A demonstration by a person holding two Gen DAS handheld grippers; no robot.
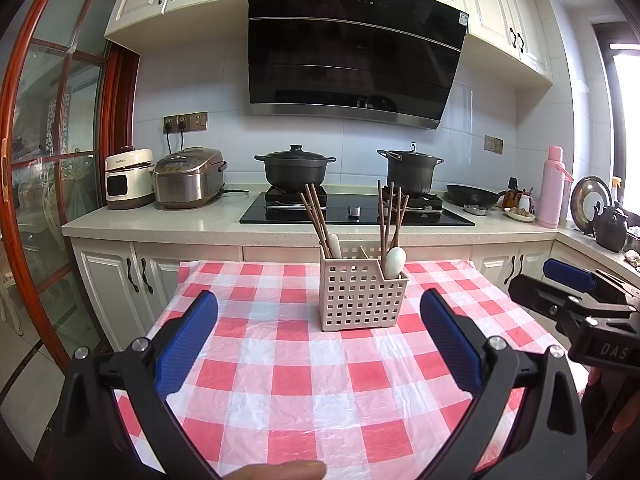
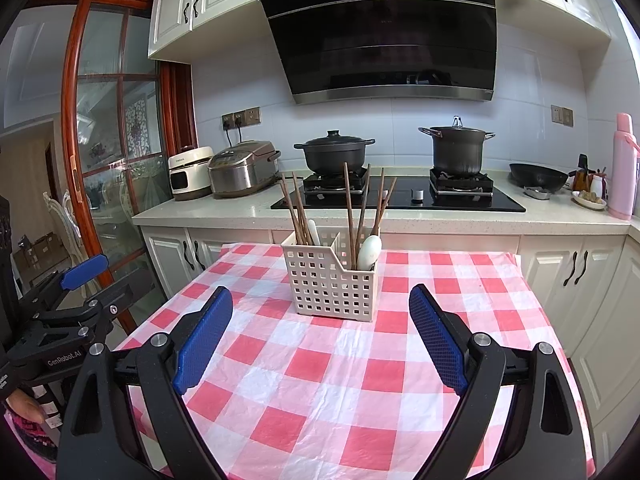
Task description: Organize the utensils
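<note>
Utensil basket (image 1: pixel 358 294) standing upright on bench (image 1: pixel 280 380), chopsticks (image 1: pixel 318 216) and spoons (image 1: pixel 395 262) sorted into compartments. Left gripper (image 1: pixel 318 344) and right gripper (image 2: pixel 320 336) hovering before basket, both spread wide, gripping nothing, probably task finishing.

The right hand-held gripper (image 2: pixel 320 338) hovers over the checked table (image 2: pixel 320 380), jaws spread wide and holding nothing. Just ahead stands a white basket (image 2: pixel 330 282) with chopsticks (image 2: pixel 298 210) and spoons (image 2: pixel 369 253) upright inside. The left hand-held gripper (image 2: pixel 82 272) shows at the left edge.
</note>
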